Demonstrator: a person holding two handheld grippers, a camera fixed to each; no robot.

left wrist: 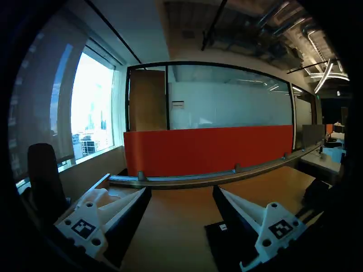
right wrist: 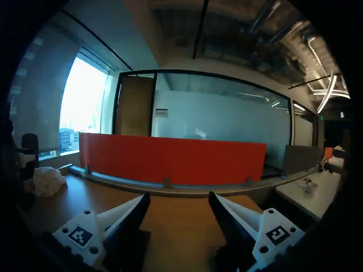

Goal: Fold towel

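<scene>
In the left gripper view, the left tool [left wrist: 181, 190] is seen released, its two fingers spread wide at the bottom of the frame with nothing held between them. It is held above a wooden tabletop [left wrist: 181, 226]. A flat black thing [left wrist: 217, 233] lies on the wood at the lower centre, partly hidden by one finger; what it is cannot be told. An orange divider [left wrist: 208, 149] is stood along the far edge of the tabletop, a bright window [left wrist: 90, 113] is seen at the upper left, and a black chair [left wrist: 43, 177] at the left edge.

In the right gripper view, the right tool [right wrist: 179, 196] is likewise released, its fingers parted over bare wood and nothing gripped. The towel [right wrist: 45, 181] is seen at the left edge of the frame, lying crumpled in a white heap on the tabletop, well apart from the fingers. Another desk [right wrist: 308, 190] is seen at the right.
</scene>
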